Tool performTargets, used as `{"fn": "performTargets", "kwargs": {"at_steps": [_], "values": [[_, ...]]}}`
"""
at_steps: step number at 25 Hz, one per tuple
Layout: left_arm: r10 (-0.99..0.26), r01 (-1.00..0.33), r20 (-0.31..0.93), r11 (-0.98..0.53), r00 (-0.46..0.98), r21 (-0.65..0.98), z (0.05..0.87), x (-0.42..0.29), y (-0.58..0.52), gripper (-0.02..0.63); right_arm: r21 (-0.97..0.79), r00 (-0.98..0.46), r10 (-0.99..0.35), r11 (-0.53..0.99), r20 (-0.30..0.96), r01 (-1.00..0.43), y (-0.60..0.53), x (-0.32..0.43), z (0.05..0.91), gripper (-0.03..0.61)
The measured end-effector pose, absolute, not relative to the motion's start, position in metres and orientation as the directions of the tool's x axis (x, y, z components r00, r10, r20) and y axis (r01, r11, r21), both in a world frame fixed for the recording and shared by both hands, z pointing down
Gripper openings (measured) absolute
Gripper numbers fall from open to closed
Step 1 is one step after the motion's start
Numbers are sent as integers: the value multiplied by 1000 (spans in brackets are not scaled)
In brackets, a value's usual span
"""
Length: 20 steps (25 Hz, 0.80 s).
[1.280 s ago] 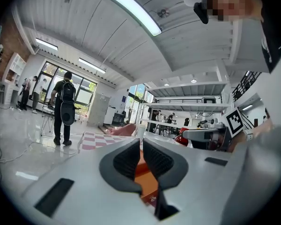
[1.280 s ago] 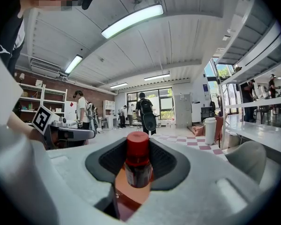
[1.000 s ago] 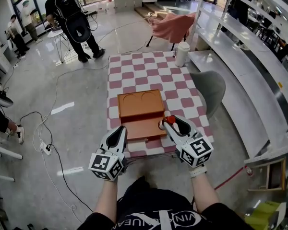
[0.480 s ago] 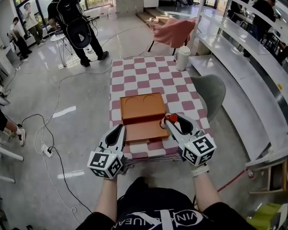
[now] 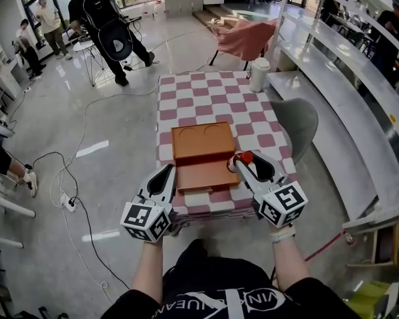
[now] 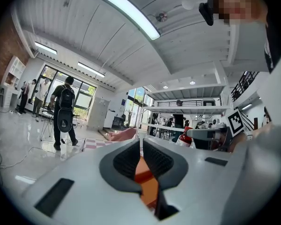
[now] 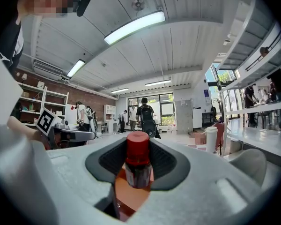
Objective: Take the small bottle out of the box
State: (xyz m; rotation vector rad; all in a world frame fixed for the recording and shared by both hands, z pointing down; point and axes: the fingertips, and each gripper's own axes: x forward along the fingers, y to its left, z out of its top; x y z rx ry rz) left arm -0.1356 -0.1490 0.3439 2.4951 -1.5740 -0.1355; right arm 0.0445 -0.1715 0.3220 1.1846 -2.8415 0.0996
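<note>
Now the right claw [image 5: 251,168] pinches the bottle [image 5: 247,157], at the box's [image 5: 201,143] 3 o'clock edge, seemingly just under its cap. Held so high it could slip; the left claw [image 5: 166,173], pressed together, steadies nothing.

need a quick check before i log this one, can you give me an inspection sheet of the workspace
surface: table under a checked cloth
job's things: orange box lies open; small bottle, red cap, upright at its right edge
clutter: white cup at the far right corner
grippers: right gripper shut on the small bottle; left gripper shut, empty, near the box's left corner
cables: cables and power strip on the floor, left
surroundings: grey chair right of the table; people standing beyond
</note>
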Motion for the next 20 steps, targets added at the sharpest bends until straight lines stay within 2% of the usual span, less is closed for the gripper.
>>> {"fn": "performTargets", "kwargs": {"at_steps": [20], "values": [[-902,-884,27,-417,432,211,346,-144,-151,26,-39,-697,-712,697,79,-716,-176,38,319,143]]}}
